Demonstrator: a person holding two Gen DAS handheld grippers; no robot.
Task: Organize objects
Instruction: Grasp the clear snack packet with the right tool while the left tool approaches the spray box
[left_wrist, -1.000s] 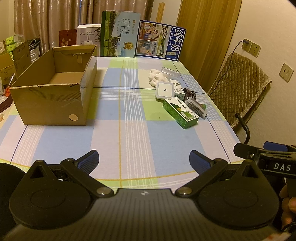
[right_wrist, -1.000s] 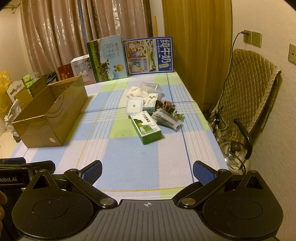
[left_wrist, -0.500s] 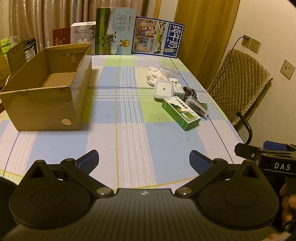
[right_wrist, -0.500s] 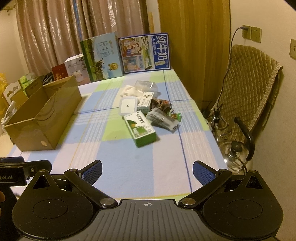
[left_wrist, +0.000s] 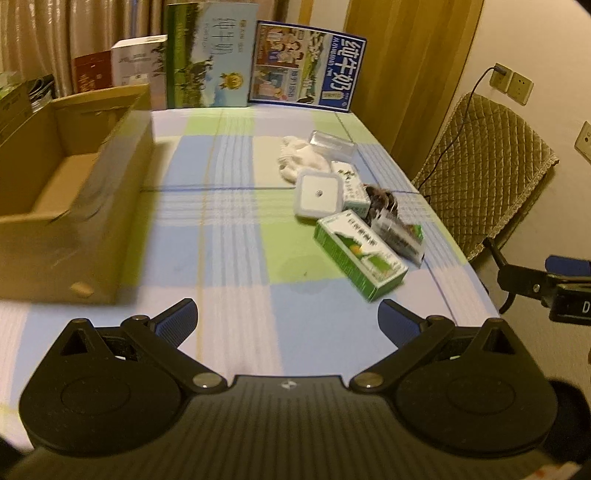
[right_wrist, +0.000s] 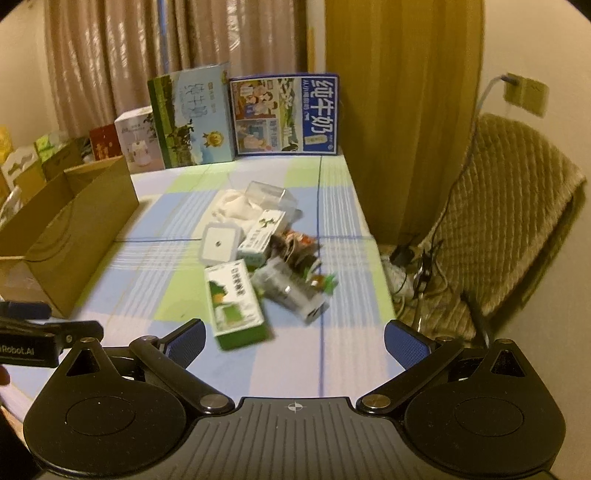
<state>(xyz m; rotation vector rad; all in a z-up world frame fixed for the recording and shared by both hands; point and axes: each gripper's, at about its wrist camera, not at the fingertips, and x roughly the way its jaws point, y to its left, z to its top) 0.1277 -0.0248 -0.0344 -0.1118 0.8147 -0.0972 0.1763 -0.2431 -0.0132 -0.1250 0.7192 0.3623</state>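
Cardboard box (left_wrist: 70, 206): open-topped, on the bench (left_wrist: 229, 258) at left, long axis running front to back. Green carton (right_wrist: 234, 302): flat at the near edge of the right-hand clutter, long axis front to back in the right view. Left tool (left_wrist: 288, 317) and right tool (right_wrist: 295, 339): both spread wide, released, grasping and touching nothing.

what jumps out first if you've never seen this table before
The heap of small things on the checked tablecloth, with a green box nearest. To its left stands an open cardboard box, and two big milk cartons stand at the far edge.
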